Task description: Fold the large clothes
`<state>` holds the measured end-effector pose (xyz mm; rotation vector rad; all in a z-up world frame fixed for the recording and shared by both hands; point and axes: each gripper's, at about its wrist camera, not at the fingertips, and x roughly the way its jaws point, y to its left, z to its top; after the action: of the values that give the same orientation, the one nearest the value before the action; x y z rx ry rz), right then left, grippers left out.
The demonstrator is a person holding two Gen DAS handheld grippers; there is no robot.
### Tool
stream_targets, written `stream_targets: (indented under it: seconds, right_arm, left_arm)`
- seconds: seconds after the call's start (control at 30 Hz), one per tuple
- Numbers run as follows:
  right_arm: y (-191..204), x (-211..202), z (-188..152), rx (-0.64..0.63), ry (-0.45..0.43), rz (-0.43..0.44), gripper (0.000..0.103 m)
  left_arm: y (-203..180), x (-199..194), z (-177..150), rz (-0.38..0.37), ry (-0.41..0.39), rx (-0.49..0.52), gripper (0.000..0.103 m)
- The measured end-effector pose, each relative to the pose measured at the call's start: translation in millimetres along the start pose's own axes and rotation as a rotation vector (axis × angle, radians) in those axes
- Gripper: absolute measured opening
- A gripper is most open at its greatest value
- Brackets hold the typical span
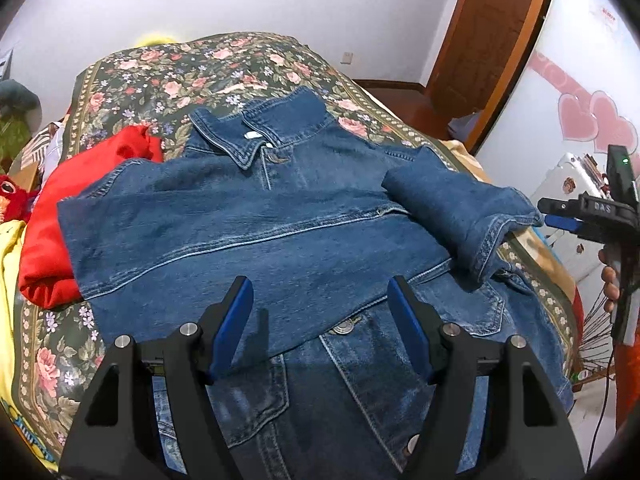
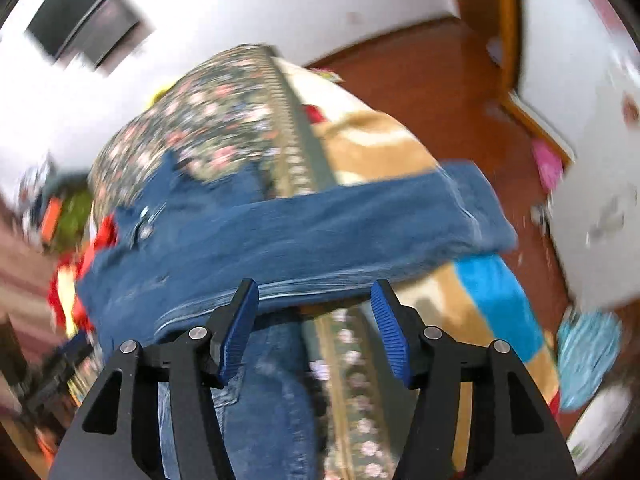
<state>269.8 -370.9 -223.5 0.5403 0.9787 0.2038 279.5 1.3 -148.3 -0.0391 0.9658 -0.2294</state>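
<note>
A blue denim jacket point(image 1: 248, 216) lies spread on the bed with its collar at the far side and both sleeves folded across the body. The right sleeve point(image 1: 460, 208) ends in a cuff at the bed's right edge. My left gripper point(image 1: 319, 284) hovers open over the jacket's lower front, with nothing between its blue pads. My right gripper point(image 1: 546, 212) sits just off that cuff at the right edge. In the blurred right wrist view the right gripper point(image 2: 314, 284) is open and empty, with the jacket point(image 2: 280, 232) and its sleeve point(image 2: 400, 212) just beyond the fingertips.
A red garment point(image 1: 52, 200) and a yellow cloth point(image 1: 8, 264) lie left of the jacket on the floral bedspread point(image 1: 160, 72). A person's hand point(image 1: 610, 280) holds the right gripper. A wooden door point(image 1: 480, 40), a white cabinet point(image 1: 580, 80) and bare floor point(image 2: 420, 80) lie to the right.
</note>
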Motion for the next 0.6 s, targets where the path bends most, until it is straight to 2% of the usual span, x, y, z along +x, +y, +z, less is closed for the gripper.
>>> stream_targets:
  seconds: [0.17, 0.33, 0.43, 0.5, 0.57, 0.6]
  right_arm:
    - [-30.0, 24.8, 4.4, 0.180, 0.047, 0.083, 0.055]
    - [-46.8, 45.3, 12.5, 0.276, 0.045, 0.112, 0.055]
    - [-51.6, 54.6, 16.5, 0.310, 0.030, 0.111, 0.039]
    - [-50.1, 56.4, 17.5, 0.302, 0.028, 0.106, 0.024]
    - [-40.1, 51.6, 18.2, 0.257, 0.013, 0.101, 0.013]
    - [-42.2, 45.3, 19.5, 0.239, 0.000, 0.095, 0.013]
  left_arm:
    - [-2.1, 8.2, 3.0, 0.008, 0.018, 0.000, 0.069]
    - [-2.3, 9.9, 5.4, 0.015, 0.020, -0.006, 0.069]
    - [-1.7, 10.3, 4.9, 0.023, 0.020, -0.003, 0.069]
    - [-1.5, 10.2, 4.5, 0.028, 0.024, 0.003, 0.069]
    - [-1.4, 9.5, 4.7, 0.031, 0.022, 0.008, 0.069]
    - [-1.3, 9.2, 4.5, 0.031, 0.021, 0.009, 0.069]
